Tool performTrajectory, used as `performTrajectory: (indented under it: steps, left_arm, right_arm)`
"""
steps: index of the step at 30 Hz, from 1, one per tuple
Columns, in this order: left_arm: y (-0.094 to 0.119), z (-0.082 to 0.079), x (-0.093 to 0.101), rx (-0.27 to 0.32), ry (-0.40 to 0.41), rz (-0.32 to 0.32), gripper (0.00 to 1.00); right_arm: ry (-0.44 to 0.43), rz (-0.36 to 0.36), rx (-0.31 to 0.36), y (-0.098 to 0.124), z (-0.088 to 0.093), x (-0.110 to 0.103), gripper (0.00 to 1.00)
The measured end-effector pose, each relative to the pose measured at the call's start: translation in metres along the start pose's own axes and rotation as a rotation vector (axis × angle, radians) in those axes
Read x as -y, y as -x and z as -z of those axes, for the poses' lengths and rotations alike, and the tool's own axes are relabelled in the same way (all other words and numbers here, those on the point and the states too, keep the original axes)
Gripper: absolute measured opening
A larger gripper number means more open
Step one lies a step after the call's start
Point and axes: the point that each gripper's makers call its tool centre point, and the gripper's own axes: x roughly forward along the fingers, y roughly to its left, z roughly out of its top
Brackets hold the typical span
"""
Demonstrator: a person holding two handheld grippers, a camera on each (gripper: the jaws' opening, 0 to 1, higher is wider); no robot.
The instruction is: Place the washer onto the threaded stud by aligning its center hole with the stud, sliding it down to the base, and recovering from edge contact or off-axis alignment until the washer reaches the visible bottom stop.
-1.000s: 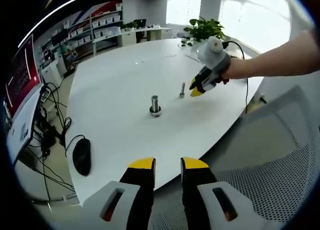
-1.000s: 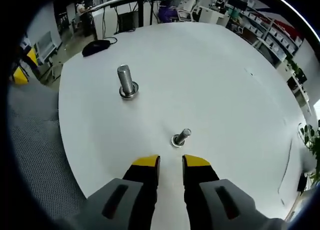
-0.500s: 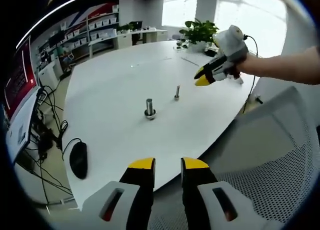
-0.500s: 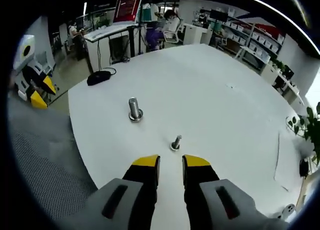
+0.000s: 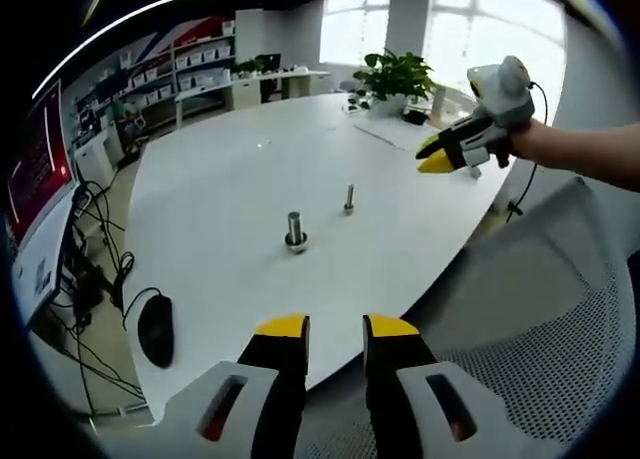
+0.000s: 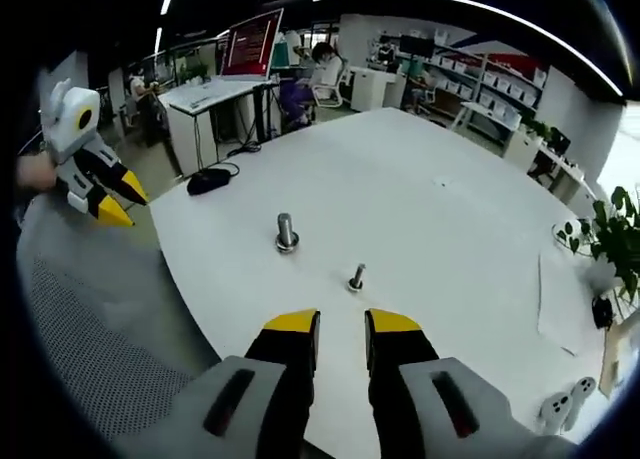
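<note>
White and smooth, the big rounded table (image 5: 230, 169) sits in an open office with shelving, desks and a red-lit monitor (image 6: 251, 42) behind it. Two bare metal pieces stand upright on the tabletop, well apart from both grippers: a thick threaded steel stud (image 5: 295, 230) with a flat washer ring around its base, and a thinner, shorter bolt (image 5: 348, 198) beside it. In the right gripper view the stud (image 6: 286, 232) stands left of the small bolt (image 6: 356, 278).

A black computer mouse (image 5: 156, 330) lies near the table edge, its cable trailing off. Grey mesh chair fabric (image 5: 540, 369) fills the space below the table rim. A leafy green potted plant (image 5: 395, 76) stands at the far side.

The left gripper (image 5: 336, 328), yellow-tipped on grey plastic, hangs off the table edge, jaws slightly parted with nothing between them. The right gripper (image 6: 342, 323) likewise shows a narrow empty gap, held above the near edge.
</note>
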Motion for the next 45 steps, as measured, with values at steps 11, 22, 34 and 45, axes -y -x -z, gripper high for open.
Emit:
performTrajectory:
  steps: [11, 22, 34, 45]
  left_arm:
    - [0.002, -0.003, 0.000, 0.013, 0.000, 0.005, 0.21]
    - [0.005, -0.011, -0.002, 0.059, 0.008, 0.001, 0.21]
    - [0.008, -0.020, 0.001, 0.106, 0.010, 0.013, 0.21]
    - [0.009, -0.025, 0.001, 0.124, 0.026, 0.002, 0.21]
  right_arm:
    - [-0.090, 0.027, 0.058, 0.040, 0.012, -0.008, 0.21]
    - [-0.156, 0.052, 0.075, 0.066, 0.023, -0.007, 0.21]
    - [-0.218, 0.046, 0.073, 0.066, 0.038, -0.015, 0.24]
    - [-0.246, 0.036, 0.035, 0.061, 0.052, -0.013, 0.26]
